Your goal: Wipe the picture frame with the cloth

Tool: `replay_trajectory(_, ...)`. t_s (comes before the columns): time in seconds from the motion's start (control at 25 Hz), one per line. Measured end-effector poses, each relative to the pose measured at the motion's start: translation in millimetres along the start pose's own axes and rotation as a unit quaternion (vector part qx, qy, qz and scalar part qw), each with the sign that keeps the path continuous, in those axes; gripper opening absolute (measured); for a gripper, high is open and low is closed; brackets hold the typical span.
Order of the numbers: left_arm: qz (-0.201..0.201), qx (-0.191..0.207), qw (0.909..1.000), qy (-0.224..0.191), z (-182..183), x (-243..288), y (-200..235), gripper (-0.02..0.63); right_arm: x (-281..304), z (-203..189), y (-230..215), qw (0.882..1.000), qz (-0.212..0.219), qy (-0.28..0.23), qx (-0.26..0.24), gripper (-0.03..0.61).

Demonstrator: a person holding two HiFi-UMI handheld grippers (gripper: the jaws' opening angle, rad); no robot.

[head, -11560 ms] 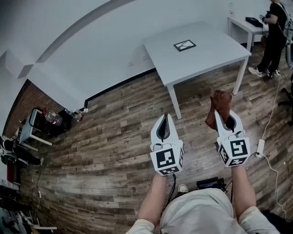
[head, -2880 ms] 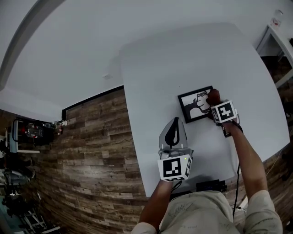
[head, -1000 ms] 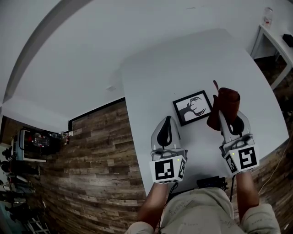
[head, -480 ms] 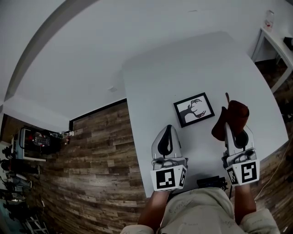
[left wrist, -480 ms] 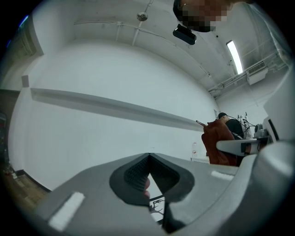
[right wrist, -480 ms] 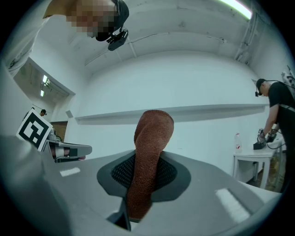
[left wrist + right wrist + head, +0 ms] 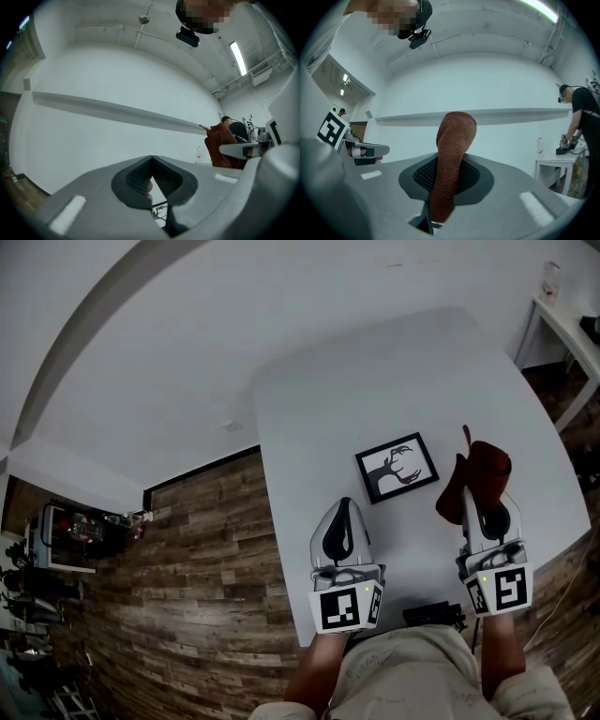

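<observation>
A small black picture frame [image 7: 397, 467] with a black-and-white print lies flat on the white table [image 7: 375, 390]; a sliver of the picture frame [image 7: 160, 213] shows between the left jaws. My right gripper [image 7: 478, 491] is shut on a rust-brown cloth [image 7: 476, 472], held above the table to the right of the frame, clear of it. In the right gripper view the cloth [image 7: 450, 159] stands up between the jaws. My left gripper [image 7: 341, 516] hovers just in front of the frame's near-left corner, jaws together with nothing in them.
The table's left edge [image 7: 267, 521] drops to a wood-plank floor [image 7: 187, 587]. A second white table [image 7: 567, 320] with a small bottle [image 7: 549, 277] stands at the far right. A person [image 7: 580, 112] works at a table [image 7: 555, 164] in the right gripper view.
Within the last second my right gripper drew back toward me and to the right with the cloth, away from the frame. Earlier it pressed the cloth on the frame. The left gripper barely moved.
</observation>
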State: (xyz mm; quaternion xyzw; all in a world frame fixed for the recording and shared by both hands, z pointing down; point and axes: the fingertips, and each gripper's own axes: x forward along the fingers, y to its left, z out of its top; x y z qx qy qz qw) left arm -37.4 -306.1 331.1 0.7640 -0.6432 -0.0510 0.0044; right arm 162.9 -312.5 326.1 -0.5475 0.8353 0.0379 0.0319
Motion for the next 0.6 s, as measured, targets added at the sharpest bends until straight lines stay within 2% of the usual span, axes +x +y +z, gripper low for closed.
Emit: replay_trajectory(0.6,0.002,-0.001,1.0,-0.002,0.0,-0.7,-0.7,0.0,1.0,-0.2,-1.1,1.0,0.003,0.001,-0.002,0.091)
